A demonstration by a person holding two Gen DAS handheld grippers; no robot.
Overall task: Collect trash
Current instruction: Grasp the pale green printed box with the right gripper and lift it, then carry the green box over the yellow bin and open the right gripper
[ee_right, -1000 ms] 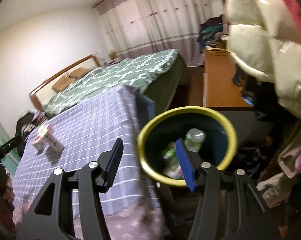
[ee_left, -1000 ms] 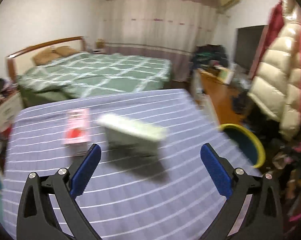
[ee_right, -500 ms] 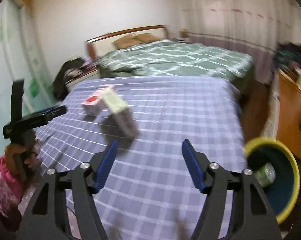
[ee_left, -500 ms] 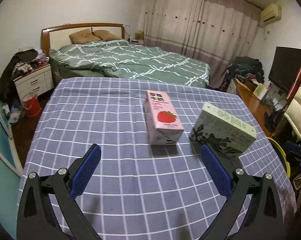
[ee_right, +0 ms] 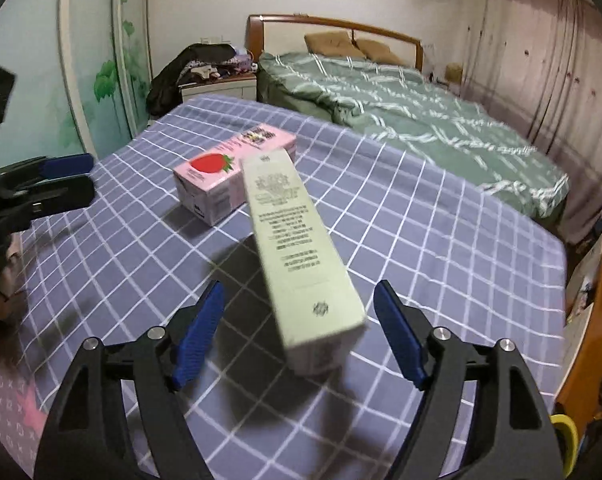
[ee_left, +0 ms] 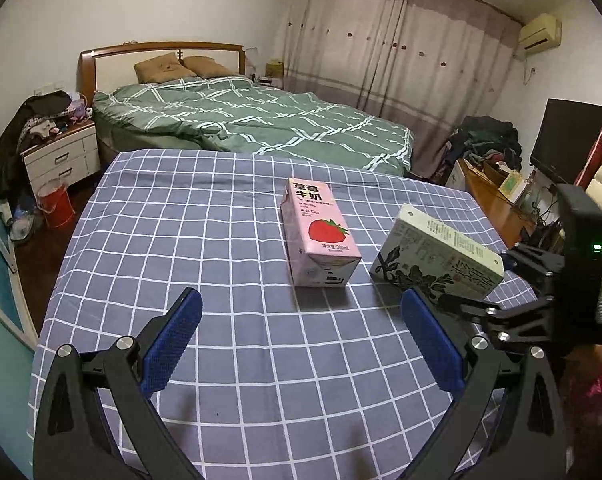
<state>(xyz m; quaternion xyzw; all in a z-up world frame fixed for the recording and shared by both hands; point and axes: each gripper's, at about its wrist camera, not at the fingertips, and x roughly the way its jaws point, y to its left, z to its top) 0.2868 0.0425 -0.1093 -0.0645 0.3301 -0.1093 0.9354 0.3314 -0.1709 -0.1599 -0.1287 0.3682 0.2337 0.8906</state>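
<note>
A pink strawberry milk carton point(ee_left: 319, 236) point(ee_right: 231, 172) lies flat on the blue checked tablecloth point(ee_left: 205, 248) point(ee_right: 441, 216). To its right a pale green carton point(ee_left: 437, 258) point(ee_right: 297, 240) rests on its long edge. My left gripper point(ee_left: 301, 346) is open, hanging short of both cartons with only cloth between its blue pads. My right gripper point(ee_right: 299, 338) has its jaws opening; the near end of the green carton lies between the pads, which do not touch it. In the left wrist view the right gripper point(ee_left: 477, 312) reaches in from the right, beside the green carton.
A green bed point(ee_left: 261, 120) stands behind the table, with a nightstand point(ee_left: 61, 156) and red bucket point(ee_left: 55, 204) at the left. A wooden desk point(ee_left: 497, 200) and TV point(ee_left: 565, 140) are at the right. A sliver of the yellow-rimmed bin point(ee_right: 567, 436) shows at the right wrist view's lower right.
The right gripper swung from over the yellow-rimmed bin back across the table to the green carton, its jaws widening. The left gripper's view shifted left early on, then settled facing both cartons.
</note>
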